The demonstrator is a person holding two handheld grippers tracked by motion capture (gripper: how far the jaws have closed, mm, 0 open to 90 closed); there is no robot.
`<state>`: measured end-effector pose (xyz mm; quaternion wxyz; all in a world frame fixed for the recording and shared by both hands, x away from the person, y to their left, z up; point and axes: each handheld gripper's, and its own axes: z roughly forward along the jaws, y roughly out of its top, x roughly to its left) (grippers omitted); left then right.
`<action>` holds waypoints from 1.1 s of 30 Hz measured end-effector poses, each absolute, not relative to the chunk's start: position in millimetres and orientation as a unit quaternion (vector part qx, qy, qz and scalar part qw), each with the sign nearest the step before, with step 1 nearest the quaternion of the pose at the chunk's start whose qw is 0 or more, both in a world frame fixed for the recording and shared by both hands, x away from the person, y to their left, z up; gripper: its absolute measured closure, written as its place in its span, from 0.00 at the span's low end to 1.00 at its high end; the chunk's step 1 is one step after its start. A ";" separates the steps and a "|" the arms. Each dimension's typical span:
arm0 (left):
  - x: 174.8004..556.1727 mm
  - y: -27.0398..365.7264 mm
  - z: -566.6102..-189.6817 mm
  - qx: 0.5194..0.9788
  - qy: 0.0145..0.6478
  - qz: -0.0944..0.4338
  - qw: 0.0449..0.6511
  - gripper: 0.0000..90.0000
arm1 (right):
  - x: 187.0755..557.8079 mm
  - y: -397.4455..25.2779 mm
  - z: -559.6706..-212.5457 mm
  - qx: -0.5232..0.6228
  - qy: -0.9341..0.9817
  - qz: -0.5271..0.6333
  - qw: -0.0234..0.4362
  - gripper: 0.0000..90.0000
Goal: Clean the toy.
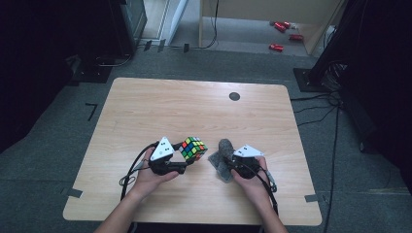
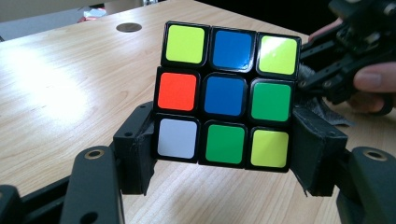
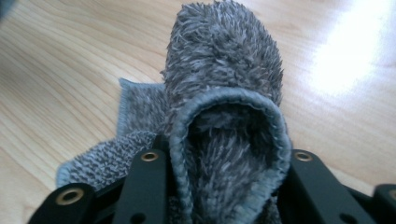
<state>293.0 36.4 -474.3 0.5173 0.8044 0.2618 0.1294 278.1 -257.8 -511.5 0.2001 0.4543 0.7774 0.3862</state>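
A scrambled puzzle cube (image 1: 193, 148) (image 2: 227, 93) is held just above the wooden table (image 1: 194, 111), slightly left of centre near the front. My left gripper (image 1: 187, 160) (image 2: 224, 158) is shut on it, its black pads pressing the cube's two sides. Just to its right a grey fluffy cloth (image 1: 224, 158) (image 3: 224, 98) is bunched up, one fold standing upright. My right gripper (image 1: 228, 162) (image 3: 226, 186) is shut on that fold, while the cloth's lower corner lies on the table. The cube and cloth sit a short gap apart.
A dark round grommet (image 1: 234, 96) (image 2: 129, 27) sits in the table's far part. Cables (image 1: 131, 170) trail from both grippers toward the front edge. Red objects (image 1: 279, 36) lie on the floor beyond the table.
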 end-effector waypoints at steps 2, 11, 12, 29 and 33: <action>293.1 35.7 -475.0 0.806 0.260 0.131 0.515 0.38 | 276.2 -258.2 -503.3 0.451 0.771 0.402 0.201 0.75; 285.1 21.7 -475.8 0.825 0.232 0.152 0.492 0.38 | 251.0 -242.6 -446.7 0.390 0.729 0.522 0.211 0.75; 283.4 19.3 -475.7 0.829 0.223 0.150 0.491 0.38 | 248.5 -238.4 -442.4 0.381 0.729 0.527 0.213 0.75; 262.4 -8.8 -467.5 0.866 0.172 0.190 0.429 0.39 | 236.3 -187.0 -441.2 0.318 0.777 0.504 0.204 0.74; 263.4 -8.3 -466.0 0.868 0.171 0.182 0.429 0.39 | 238.8 -192.3 -440.5 0.327 0.772 0.500 0.218 0.74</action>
